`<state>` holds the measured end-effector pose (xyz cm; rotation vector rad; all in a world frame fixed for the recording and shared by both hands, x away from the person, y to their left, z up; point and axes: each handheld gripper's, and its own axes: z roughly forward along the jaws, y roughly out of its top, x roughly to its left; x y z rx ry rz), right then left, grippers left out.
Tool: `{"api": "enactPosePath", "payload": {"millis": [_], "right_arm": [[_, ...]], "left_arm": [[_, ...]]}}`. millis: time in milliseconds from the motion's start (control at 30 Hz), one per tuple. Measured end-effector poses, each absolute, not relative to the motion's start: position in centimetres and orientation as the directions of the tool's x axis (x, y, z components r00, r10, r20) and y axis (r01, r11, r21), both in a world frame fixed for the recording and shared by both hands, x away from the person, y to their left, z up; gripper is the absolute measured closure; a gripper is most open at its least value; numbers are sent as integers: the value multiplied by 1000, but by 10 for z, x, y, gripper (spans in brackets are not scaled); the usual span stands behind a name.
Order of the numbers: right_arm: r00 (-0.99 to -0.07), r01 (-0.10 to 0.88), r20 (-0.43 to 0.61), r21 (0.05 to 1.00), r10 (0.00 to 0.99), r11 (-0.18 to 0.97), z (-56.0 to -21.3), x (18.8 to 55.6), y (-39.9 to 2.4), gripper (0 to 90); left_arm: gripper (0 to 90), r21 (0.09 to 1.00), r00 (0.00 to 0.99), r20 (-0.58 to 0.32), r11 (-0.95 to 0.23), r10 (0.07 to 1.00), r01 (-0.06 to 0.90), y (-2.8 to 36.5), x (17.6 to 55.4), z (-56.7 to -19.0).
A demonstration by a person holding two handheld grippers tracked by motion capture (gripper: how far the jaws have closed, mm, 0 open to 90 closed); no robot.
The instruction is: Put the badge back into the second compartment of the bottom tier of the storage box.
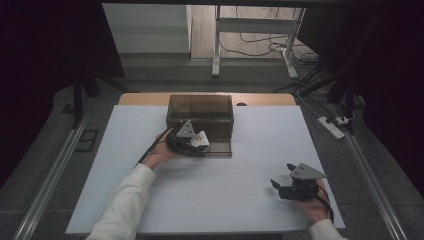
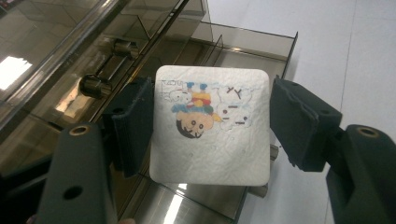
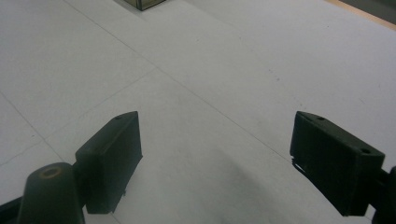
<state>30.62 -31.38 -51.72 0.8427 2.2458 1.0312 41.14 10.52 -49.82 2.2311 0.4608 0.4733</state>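
Nearest the lens in the left gripper view, 2 black jaws stand either side of a square white coaster (image 2: 211, 126) printed with a cartoon child. The left claw (image 2: 211, 126) is set fairly wide, and the coaster is carried between its pads: the left pad is pressed on one edge, while at the right edge contact cannot be told for certain. Behind the coaster, the open drawer (image 2: 254, 53) of a smoked clear organiser box (image 1: 200, 115) is seen, with dividers and small round knobs along its front.

From the high view, the left claw (image 1: 192, 141) is held at the box's front, toward 12 o'clock on the white bench (image 1: 125, 150), with the pulled-out drawer (image 1: 220, 145) just to its 3 o'clock. The right claw (image 1: 289, 181) is parked low at about 4 o'clock, well apart from the box, its jaws spread wide and nothing between them.

The step in hand is judged to be placing the coaster into the drawer. It would be done well if the coaster were kept level and carried over a bare compartment, lowered until its underside is near the drawer floor, and only then let go. The dividers and drawer walls should be cleared, since a caught corner could tilt the coaster. The right claw could be brought in to steady the box if it slides.
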Motion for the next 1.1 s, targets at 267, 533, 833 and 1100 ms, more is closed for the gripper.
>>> {"api": "enactPosePath", "payload": {"millis": [267, 533, 833, 1100], "right_arm": [[-666, 318, -201, 794, 718, 517, -516, 306, -314, 161], [-665, 319, -201, 794, 719, 518, -517, 306, -314, 161], [-666, 317, -201, 795, 718, 517, -516, 305, -315, 161], [-663, 318, -197, 799, 722, 510, -516, 305, -316, 161]], "left_arm": [[326, 760, 866, 183, -625, 466, 176, 106, 413, -500], [322, 768, 870, 167, -614, 464, 181, 108, 414, -501], [308, 782, 872, 149, -595, 467, 185, 110, 412, -498], [309, 776, 864, 139, -595, 485, 209, 112, 405, -497]]}}
